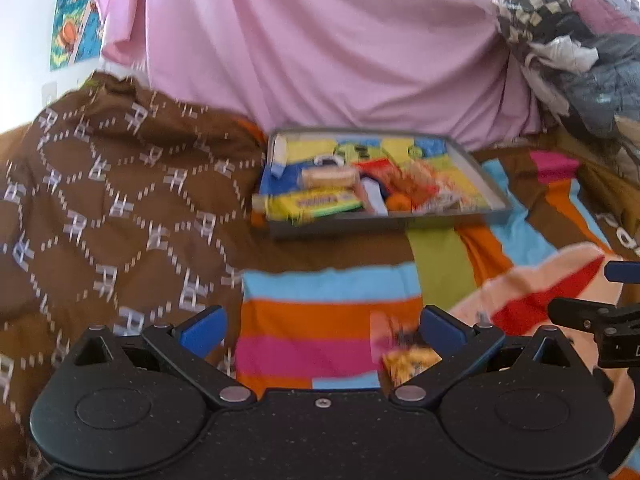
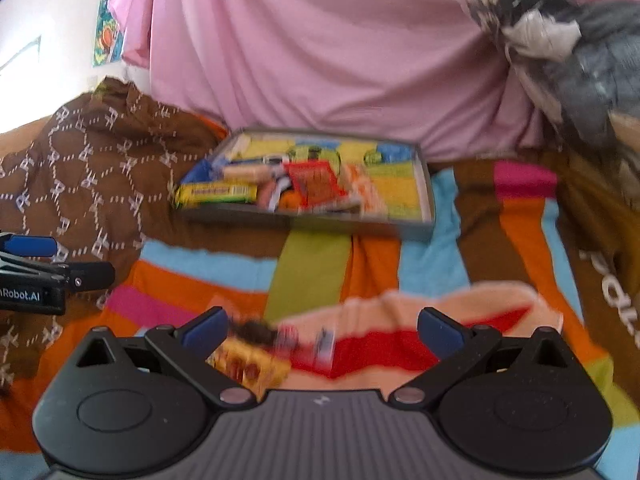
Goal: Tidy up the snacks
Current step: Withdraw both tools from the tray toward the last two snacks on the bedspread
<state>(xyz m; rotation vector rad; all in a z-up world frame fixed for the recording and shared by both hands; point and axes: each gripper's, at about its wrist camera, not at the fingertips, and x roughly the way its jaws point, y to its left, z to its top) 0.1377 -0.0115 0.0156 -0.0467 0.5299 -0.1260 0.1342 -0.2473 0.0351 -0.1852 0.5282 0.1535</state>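
Note:
A grey tray point(image 1: 486, 178) point(image 2: 424, 184) full of snacks rests on the striped bedspread, ahead of both grippers. In it lie a yellow-green box point(image 1: 320, 202) point(image 2: 216, 192), a tan biscuit roll point(image 1: 330, 178) and a red-orange packet point(image 2: 316, 182). A small yellow snack packet point(image 1: 410, 360) point(image 2: 250, 364) lies on the bedspread close in front. My left gripper point(image 1: 320, 330) is open, the packet beside its right finger. My right gripper point(image 2: 322, 330) is open too, with the packet by its left finger.
A brown patterned blanket point(image 1: 112, 200) is heaped on the left. Pink sheet point(image 1: 320, 48) hangs behind the tray. Piled clothes point(image 1: 580, 48) sit at the far right. A peach and red cloth point(image 2: 420, 320) lies under the right gripper.

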